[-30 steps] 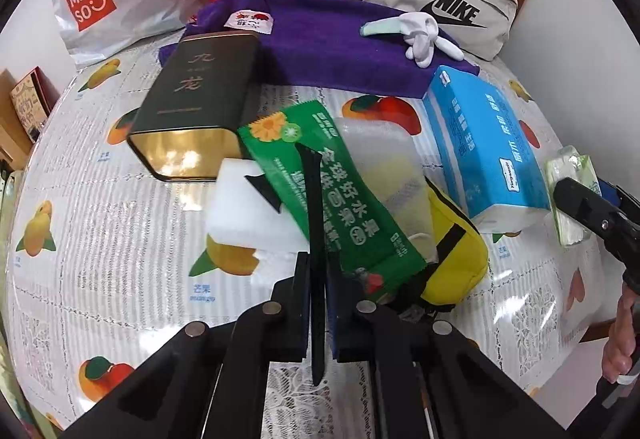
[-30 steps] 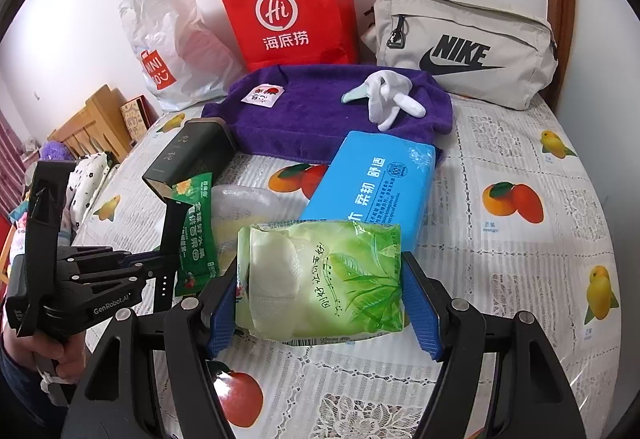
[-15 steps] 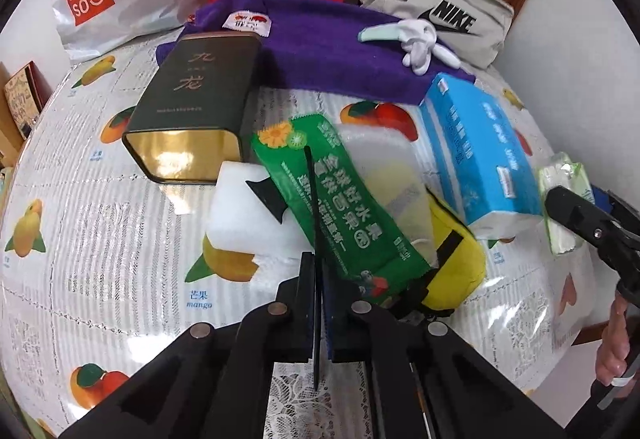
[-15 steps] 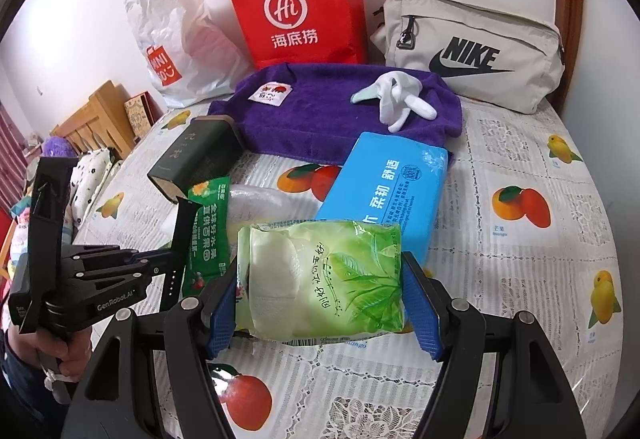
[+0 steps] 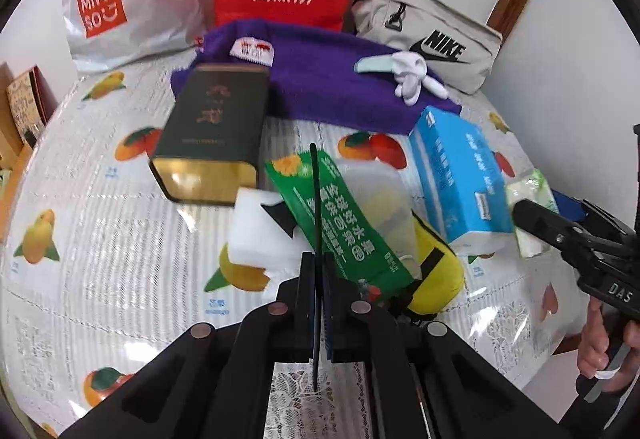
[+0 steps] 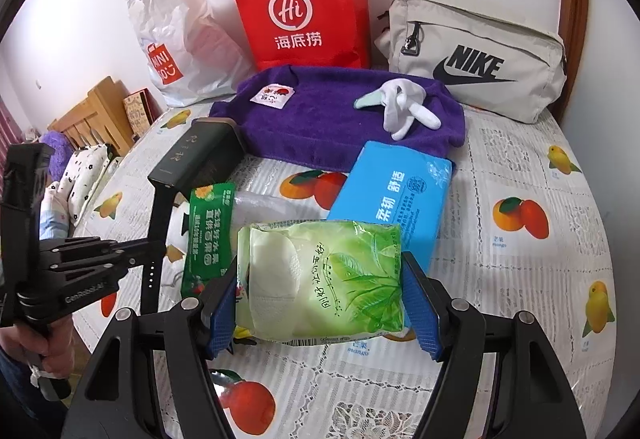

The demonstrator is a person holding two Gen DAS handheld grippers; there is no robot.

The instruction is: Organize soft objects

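Note:
My right gripper [image 6: 320, 313] is shut on a green wet-wipes pack [image 6: 320, 279] and holds it above the table; the pack also shows in the left wrist view [image 5: 530, 207]. My left gripper [image 5: 316, 271] is shut, its jaws pressed together over a thin dark edge-on strip whose nature I cannot tell. Below it lie a green snack packet [image 5: 340, 227], a white sponge [image 5: 256, 235], a clear pouch [image 5: 380, 199] and a yellow pouch [image 5: 436, 271]. A blue tissue pack [image 6: 396, 195] lies right of them. A purple towel [image 6: 328, 115] with a white sock [image 6: 404, 107] lies behind.
A dark tea tin [image 5: 212, 143] lies left of the pile. A red paper bag [image 6: 304, 3], a white Miniso bag [image 6: 180, 43] and a grey Nike bag [image 6: 476, 59] stand along the back wall. The fruit-print tablecloth [image 6: 532, 259] covers the table.
Both grippers have moved slightly forward and up over the table. Their grips are unchanged.

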